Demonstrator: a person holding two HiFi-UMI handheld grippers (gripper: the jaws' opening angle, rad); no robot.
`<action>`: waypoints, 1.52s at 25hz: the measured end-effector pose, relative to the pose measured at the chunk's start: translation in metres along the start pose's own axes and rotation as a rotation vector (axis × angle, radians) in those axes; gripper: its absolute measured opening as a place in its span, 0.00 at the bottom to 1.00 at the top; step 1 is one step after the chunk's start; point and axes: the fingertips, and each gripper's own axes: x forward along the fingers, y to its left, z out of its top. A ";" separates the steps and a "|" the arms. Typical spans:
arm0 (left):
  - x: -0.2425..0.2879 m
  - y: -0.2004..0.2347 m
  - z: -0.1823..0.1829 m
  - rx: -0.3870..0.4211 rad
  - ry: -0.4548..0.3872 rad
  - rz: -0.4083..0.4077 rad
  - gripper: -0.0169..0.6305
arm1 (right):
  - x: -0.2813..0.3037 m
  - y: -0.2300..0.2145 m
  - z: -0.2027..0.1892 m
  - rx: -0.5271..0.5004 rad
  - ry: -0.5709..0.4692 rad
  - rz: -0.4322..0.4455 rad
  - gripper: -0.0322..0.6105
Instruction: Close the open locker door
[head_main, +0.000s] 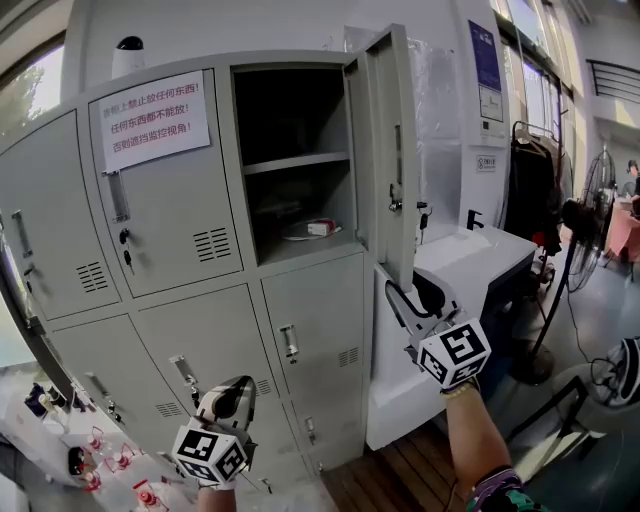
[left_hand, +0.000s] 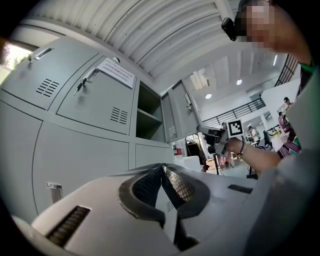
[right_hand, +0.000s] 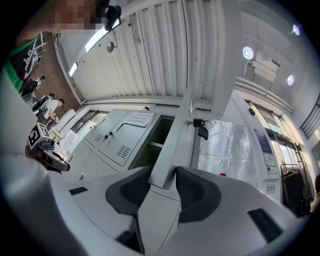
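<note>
We hold the right gripper (right_hand: 162, 174), fingers apart, astride the bottom corner of the open locker door (head_main: 392, 150), and the left gripper (left_hand: 161, 167), fingers pressed together, empty.

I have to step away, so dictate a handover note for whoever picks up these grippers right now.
Left gripper: shut, empty, held low in front of the lower lockers.
Right gripper: jaws apart around the bottom corner of the open locker door; no firm grip visible.
Done: right gripper is at the door, which stands wide open.
To do: swing the door shut over its compartment, probably by pushing it.
</note>
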 end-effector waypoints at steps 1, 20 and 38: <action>-0.002 0.002 -0.001 0.000 0.002 -0.001 0.06 | 0.001 0.002 0.001 -0.002 0.001 0.000 0.28; -0.035 0.045 -0.012 -0.053 0.040 -0.026 0.06 | 0.030 0.050 0.006 0.042 0.045 -0.047 0.30; -0.070 0.078 -0.008 -0.086 0.082 -0.005 0.06 | 0.065 0.088 0.010 0.087 0.093 -0.039 0.32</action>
